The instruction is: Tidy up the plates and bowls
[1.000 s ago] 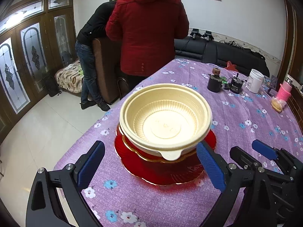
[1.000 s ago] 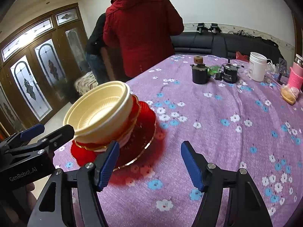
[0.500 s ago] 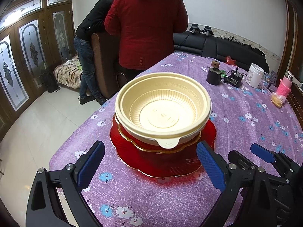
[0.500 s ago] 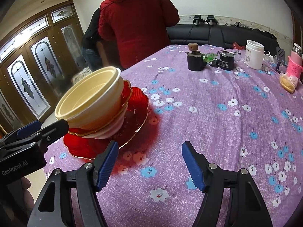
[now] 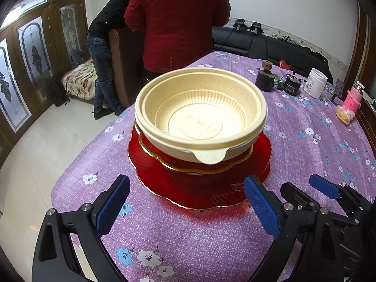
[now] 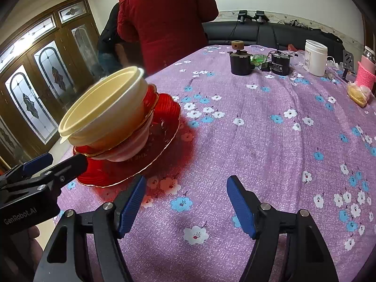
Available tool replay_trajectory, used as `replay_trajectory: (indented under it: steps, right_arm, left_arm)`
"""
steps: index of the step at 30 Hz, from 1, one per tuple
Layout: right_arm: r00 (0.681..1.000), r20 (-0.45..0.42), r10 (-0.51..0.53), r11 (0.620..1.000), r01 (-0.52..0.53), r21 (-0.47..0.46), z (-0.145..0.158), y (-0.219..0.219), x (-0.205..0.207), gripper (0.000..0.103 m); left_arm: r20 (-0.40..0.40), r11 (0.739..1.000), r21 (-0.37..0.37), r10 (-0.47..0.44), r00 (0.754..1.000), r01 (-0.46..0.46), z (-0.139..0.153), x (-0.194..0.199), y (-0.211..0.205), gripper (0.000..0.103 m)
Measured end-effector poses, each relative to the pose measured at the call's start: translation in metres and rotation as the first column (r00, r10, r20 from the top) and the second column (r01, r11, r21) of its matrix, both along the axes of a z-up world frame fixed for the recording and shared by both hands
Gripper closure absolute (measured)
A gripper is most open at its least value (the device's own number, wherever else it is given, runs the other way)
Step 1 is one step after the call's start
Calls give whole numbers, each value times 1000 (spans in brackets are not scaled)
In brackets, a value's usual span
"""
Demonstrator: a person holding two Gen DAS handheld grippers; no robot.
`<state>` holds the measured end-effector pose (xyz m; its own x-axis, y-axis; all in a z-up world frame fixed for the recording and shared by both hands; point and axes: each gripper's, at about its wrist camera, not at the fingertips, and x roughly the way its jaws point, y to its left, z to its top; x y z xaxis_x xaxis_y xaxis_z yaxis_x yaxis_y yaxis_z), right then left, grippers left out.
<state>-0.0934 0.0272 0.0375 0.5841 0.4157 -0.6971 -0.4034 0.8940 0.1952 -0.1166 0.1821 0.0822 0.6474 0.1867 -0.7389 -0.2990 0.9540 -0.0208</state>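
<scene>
A cream plastic bowl (image 5: pixel 199 117) sits on top of a stack: under it a red gold-rimmed bowl (image 5: pixel 195 164), under that a wide red plate (image 5: pixel 199 195) on the purple flowered tablecloth. The stack also shows at the left of the right wrist view, cream bowl (image 6: pixel 105 115) over red plate (image 6: pixel 145 162). My left gripper (image 5: pixel 185 202) is open and empty, just in front of the plate's near rim. My right gripper (image 6: pixel 185 202) is open and empty over bare cloth to the right of the stack. The right gripper also shows in the left wrist view (image 5: pixel 305 197).
Two people stand at the far end of the table, one in a red jacket (image 5: pixel 178 21). At the far right stand a black pot (image 6: pixel 239 61), a black device (image 6: pixel 280 64), a white jar (image 6: pixel 316 57) and a pink cup (image 6: pixel 365 77). The table edge drops off left of the stack.
Both grippers have drawn closer to the stack, which looks larger and higher in both views. Both stay open and empty. The stack has not moved.
</scene>
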Motion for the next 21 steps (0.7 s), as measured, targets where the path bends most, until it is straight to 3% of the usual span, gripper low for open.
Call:
replay_trajectory:
  steps: [21]
  right_arm:
    - [999, -22, 31, 999, -31, -32, -10, 25, -2, 26]
  left_arm:
    - [-27, 998, -59, 12, 1000, -14, -15, -4, 21, 5]
